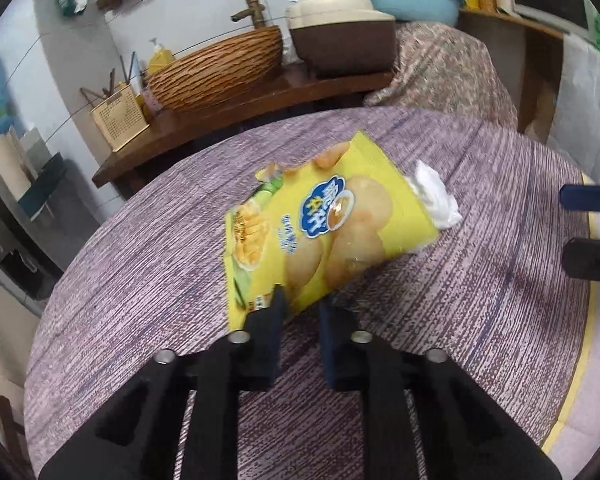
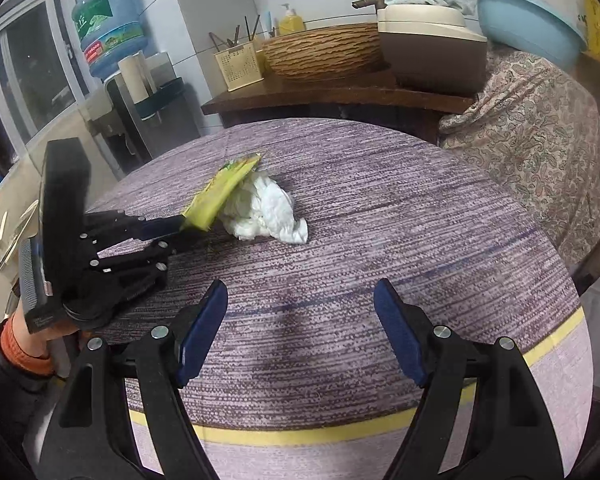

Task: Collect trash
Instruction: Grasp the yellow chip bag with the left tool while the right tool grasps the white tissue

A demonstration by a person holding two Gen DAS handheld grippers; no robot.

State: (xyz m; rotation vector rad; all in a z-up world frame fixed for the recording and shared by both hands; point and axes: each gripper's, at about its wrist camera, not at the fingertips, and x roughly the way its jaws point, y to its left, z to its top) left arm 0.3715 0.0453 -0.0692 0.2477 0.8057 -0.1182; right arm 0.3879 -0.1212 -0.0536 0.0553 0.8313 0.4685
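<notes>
— Both tongs first: where are they?

— Left tongs (image 1: 302, 306) are pinched on the near corner of the yellow chip bag (image 1: 316, 228), which I hold tilted up off the table. Right tongs (image 2: 300, 320) hang spread wide over the near edge with nothing between them.

— How will the bag handle?

— Light and limp, I judge, and slick foil too, so a corner or a seam is the safest place to bite. It looks empty and flattened.

— And the white stuff?

— A crumpled tissue (image 2: 266, 210) lies in the middle of the table, touching the bag's far edge. It is soft, nearly weightless, and easy to squash, so I would close on its bulk from above.

— What about the surface?

— A round table (image 2: 380, 280) under a purple woven cloth with a yellow band at the rim.

— What lies beyond it?

— A wooden counter (image 2: 320, 94) with a woven basin (image 2: 320, 54), a brass tap, a soap bottle (image 2: 291, 22) and a blue tub (image 2: 528, 24). A water cooler (image 2: 110, 28) stands further off by the window.
</notes>
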